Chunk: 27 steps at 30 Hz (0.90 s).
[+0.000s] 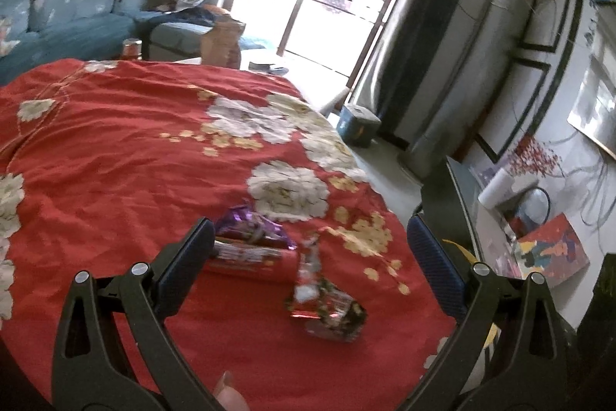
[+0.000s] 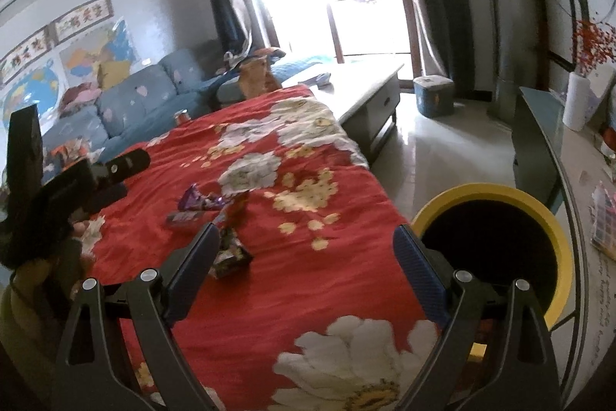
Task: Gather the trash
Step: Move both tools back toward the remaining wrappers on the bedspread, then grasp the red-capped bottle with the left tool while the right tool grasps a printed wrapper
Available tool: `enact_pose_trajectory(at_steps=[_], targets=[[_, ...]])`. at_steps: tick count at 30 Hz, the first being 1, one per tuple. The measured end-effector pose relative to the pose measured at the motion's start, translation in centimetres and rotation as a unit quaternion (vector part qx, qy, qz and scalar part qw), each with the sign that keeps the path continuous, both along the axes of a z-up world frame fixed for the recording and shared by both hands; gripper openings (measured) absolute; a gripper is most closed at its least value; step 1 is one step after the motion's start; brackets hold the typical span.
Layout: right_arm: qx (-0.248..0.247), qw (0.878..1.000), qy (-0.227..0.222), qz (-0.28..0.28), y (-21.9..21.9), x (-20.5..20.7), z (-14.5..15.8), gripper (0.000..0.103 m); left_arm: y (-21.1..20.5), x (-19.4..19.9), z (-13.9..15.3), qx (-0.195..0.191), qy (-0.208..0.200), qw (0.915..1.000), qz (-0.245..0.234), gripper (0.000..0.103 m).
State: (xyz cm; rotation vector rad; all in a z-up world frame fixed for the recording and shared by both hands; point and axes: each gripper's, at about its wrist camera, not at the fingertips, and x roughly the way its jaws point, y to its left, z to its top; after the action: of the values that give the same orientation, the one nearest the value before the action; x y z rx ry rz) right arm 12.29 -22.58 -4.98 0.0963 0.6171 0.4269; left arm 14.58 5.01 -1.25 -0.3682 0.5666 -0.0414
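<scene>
Several snack wrappers lie on the red floral cloth (image 1: pixel 115 160). A purple wrapper (image 1: pixel 252 224) and a bar wrapper (image 1: pixel 246 255) sit by my left gripper's left finger. A crumpled dark wrapper (image 1: pixel 327 309) rests between its fingers, a little nearer the camera than the tips. My left gripper (image 1: pixel 310 237) hovers open above the cloth, holding nothing. My right gripper (image 2: pixel 308 237) is open and holds nothing; the dark wrapper (image 2: pixel 231 255) lies by its left fingertip, with the purple wrapper (image 2: pixel 200 199) farther off. A yellow-rimmed bin (image 2: pixel 554 230) stands beside the table, behind its right finger.
The left gripper (image 2: pixel 123 176) shows at the left of the right wrist view. A grey coffee table (image 2: pixel 365 91), a blue sofa (image 2: pixel 134 99) and a blue box (image 2: pixel 433 95) on the floor lie beyond. A sideboard (image 2: pixel 539 141) with a paper roll (image 2: pixel 575 106) stands right of the bin.
</scene>
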Motion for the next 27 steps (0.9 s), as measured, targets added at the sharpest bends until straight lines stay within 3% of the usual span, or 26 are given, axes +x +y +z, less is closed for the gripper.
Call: enact_pose_trajectory(at_steps=[15,21,24,27], targets=[[-0.02,0.997,0.015,0.068,5.3,-0.3,-0.6,0.088,5.8,0.2,-2.1,-0.021,0.027,0.9973,0.065,0.092],[-0.025,0.994,0.032,0.098,7.4,0.4,-1.4,0.075,7.4,0.7,-4.2,-0.036,0.05,0.9956,0.07,0.091],[-0.03,0.992,0.041,0.113,8.3,0.9,-1.9,0.065,7.8,1.0,-5.2,-0.052,0.061,0.9947,0.065,0.083],[-0.039,0.991,0.05,0.12,9.0,1.5,-2.7,0.062,8.1,1.4,-6.1,-0.072,0.071,0.9934,0.054,0.077]])
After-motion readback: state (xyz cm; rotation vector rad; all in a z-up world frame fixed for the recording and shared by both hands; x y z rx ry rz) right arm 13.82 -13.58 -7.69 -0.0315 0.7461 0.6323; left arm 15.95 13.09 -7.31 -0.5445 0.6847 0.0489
